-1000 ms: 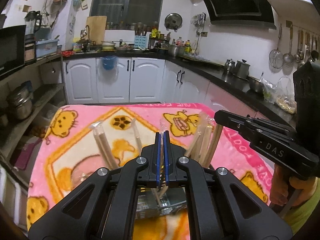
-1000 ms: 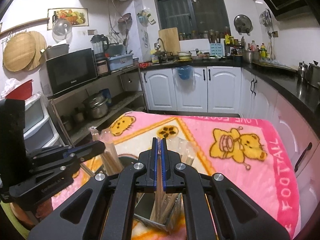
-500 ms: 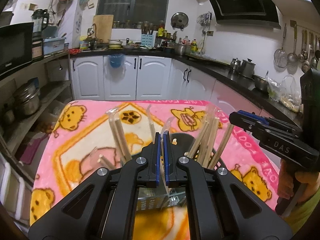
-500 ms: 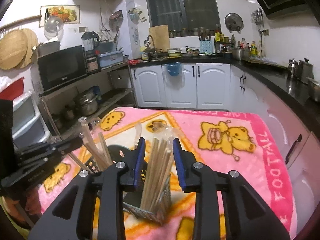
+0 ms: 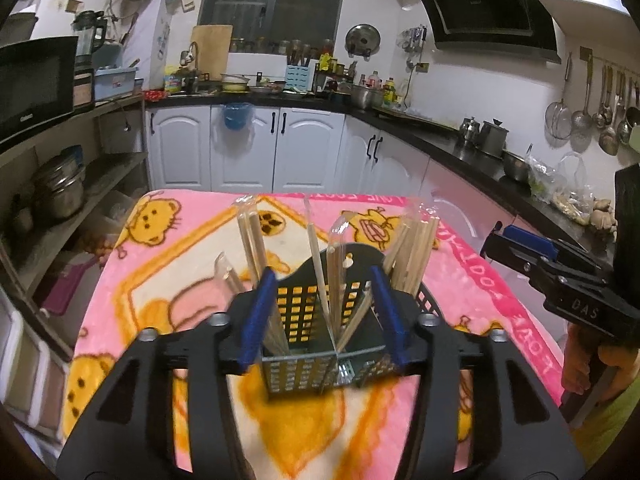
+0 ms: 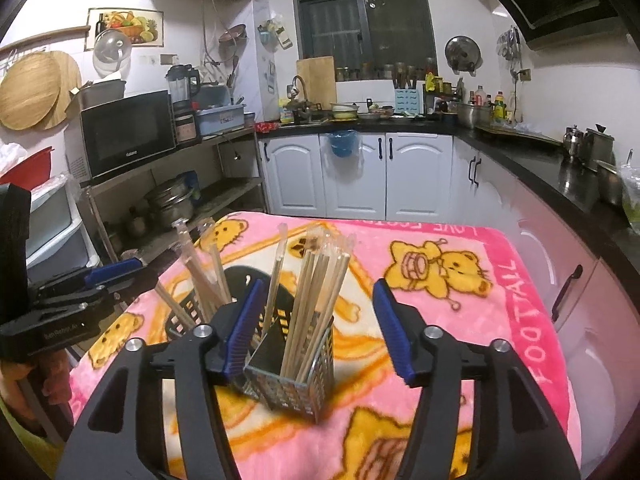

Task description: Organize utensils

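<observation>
A perforated metal utensil holder (image 5: 304,368) (image 6: 296,384) with a black back stands on the pink cartoon blanket (image 5: 160,280). Several wooden chopsticks (image 5: 412,256) (image 6: 316,288), some in clear sleeves, stand upright in its compartments. My left gripper (image 5: 322,320) hovers just in front of the holder, its jaws opening; the chopsticks show between the blue pads but nothing is pressed. My right gripper (image 6: 318,330) faces the holder from the other side, its jaws opening too, wide of the chopstick bundle. Each gripper shows in the other's view: right (image 5: 520,248), left (image 6: 100,280).
A person's hand (image 5: 580,364) holds the right gripper's handle. White cabinets and a dark counter (image 5: 480,148) with pots run behind and to the right. A shelf with pots (image 5: 60,192) and a microwave (image 6: 128,132) stand to the left. The blanket's far edge lies near the cabinets.
Both grippers went from shut to open and drew back from the holder. The chopsticks they pinched now stand free in the holder.
</observation>
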A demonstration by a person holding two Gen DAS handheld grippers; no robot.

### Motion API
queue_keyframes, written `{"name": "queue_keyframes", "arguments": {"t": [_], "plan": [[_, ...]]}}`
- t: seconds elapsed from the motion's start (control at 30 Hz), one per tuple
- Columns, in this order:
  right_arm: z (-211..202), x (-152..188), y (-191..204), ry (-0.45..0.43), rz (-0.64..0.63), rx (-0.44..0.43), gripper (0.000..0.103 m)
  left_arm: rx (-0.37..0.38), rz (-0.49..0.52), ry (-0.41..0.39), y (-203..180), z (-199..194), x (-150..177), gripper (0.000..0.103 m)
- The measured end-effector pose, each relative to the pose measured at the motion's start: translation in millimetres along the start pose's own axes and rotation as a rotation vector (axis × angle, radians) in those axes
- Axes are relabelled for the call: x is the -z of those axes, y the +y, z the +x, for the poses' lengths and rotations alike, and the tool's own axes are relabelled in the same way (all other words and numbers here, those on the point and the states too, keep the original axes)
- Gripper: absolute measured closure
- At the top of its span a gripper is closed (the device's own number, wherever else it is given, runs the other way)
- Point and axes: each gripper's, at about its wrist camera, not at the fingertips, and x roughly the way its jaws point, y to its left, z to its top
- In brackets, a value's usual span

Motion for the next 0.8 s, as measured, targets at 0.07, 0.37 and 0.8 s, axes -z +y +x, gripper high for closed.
{"name": "queue_keyframes", "arguments": {"t": [0.07, 0.37, 0.8], "plan": [[-6.6, 4.1, 4.1, -0.007, -0.008, 0.007, 0.037, 0.003, -0.001, -0.001, 0.5, -6.3, 4.3, 0.049], [-30.6, 29.8, 21.1, -0.026, -0.034, 0.01, 0.02, -0.015, -0.012, 0.0, 4.6, -31.7, 29.2, 0.02], [-45.6, 74.1, 50.2, -0.012, -0.067, 0.013, 0.007, -0.071, -0.059, 0.03, 17.1, -56.8, 76.3, 0.011]]}}
